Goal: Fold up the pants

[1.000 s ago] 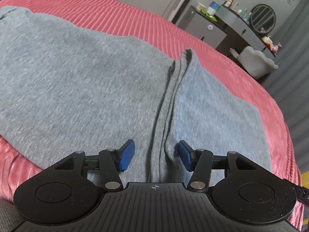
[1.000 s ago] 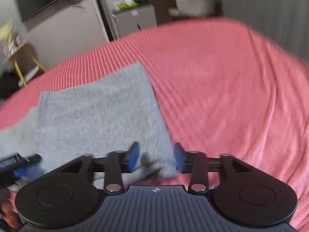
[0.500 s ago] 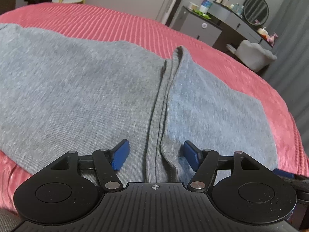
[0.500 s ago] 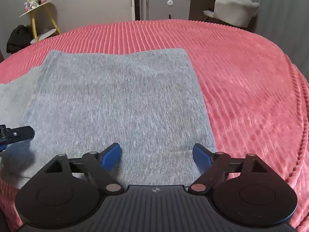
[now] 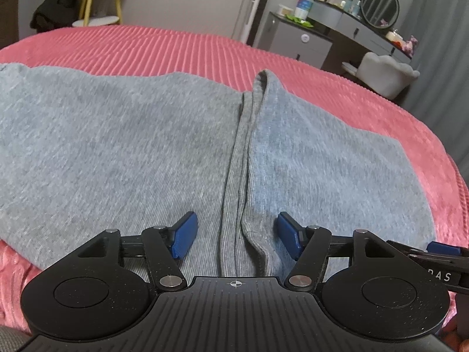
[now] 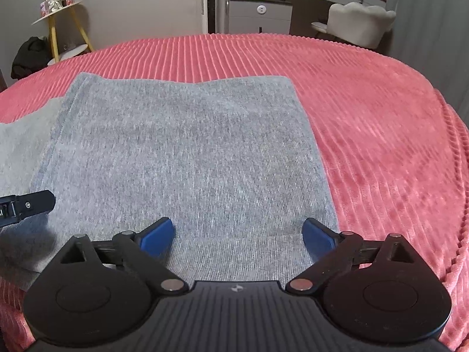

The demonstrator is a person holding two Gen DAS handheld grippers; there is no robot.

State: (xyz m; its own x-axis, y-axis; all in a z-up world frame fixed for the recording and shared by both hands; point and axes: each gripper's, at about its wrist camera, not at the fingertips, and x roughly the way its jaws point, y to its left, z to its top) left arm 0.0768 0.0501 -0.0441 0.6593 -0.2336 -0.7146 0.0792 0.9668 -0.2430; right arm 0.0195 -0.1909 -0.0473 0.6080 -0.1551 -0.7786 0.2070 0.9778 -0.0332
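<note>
Your left gripper sits spread wide, blue pads either side of the ribbed hem ridge, gripping nothing. Grey pants lie flat on the pink bedspread; the ridge marks a folded panel's edge. Right of that ridge, your right gripper is also spread wide and empty, straddling the folded panel's near edge.
</note>
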